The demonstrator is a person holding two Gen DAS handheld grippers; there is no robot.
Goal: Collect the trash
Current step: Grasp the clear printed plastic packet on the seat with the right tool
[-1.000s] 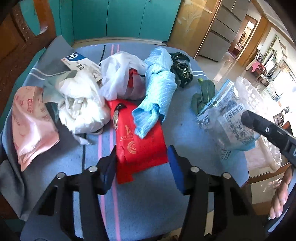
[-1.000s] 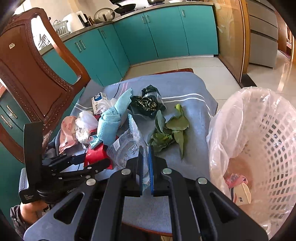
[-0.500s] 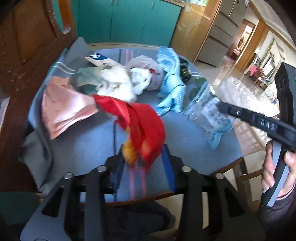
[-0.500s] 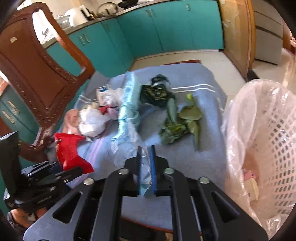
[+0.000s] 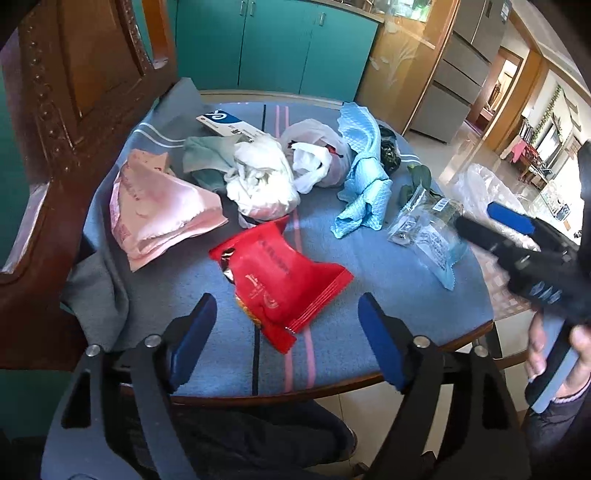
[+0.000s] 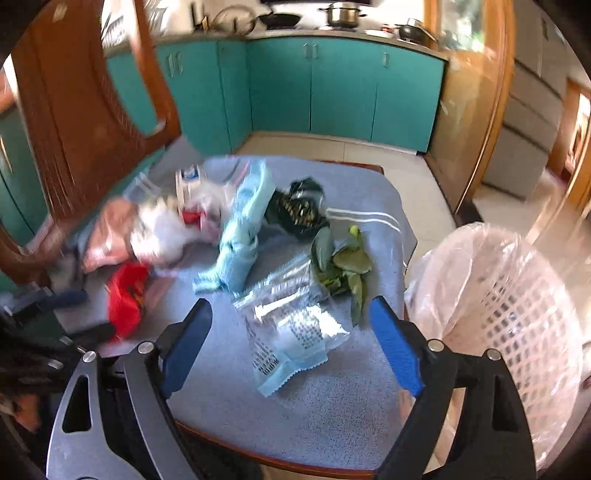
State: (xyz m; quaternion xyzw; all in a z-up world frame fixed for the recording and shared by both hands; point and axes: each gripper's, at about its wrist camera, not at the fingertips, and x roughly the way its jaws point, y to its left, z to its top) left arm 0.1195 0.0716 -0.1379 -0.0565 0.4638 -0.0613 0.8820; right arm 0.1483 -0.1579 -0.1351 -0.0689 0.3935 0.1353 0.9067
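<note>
Both wrappers dropping back onto the table, jaws just opening wide, nothing gripped.
I'm seeing red wrapper [image 5: 280, 280] lying diagonally ahead of left gripper [image 5: 284, 328]; clear packet [image 6: 291, 325] ahead of right gripper [image 6: 291, 332], bin [image 6: 517, 295] rightward.

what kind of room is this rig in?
Most likely a home kitchen with a dining corner. Teal base cabinets run under a counter carrying a steel pot, and a carved wooden chair stands at a cloth-covered table strewn with wrappers, beside a lined laundry-style basket.
</note>
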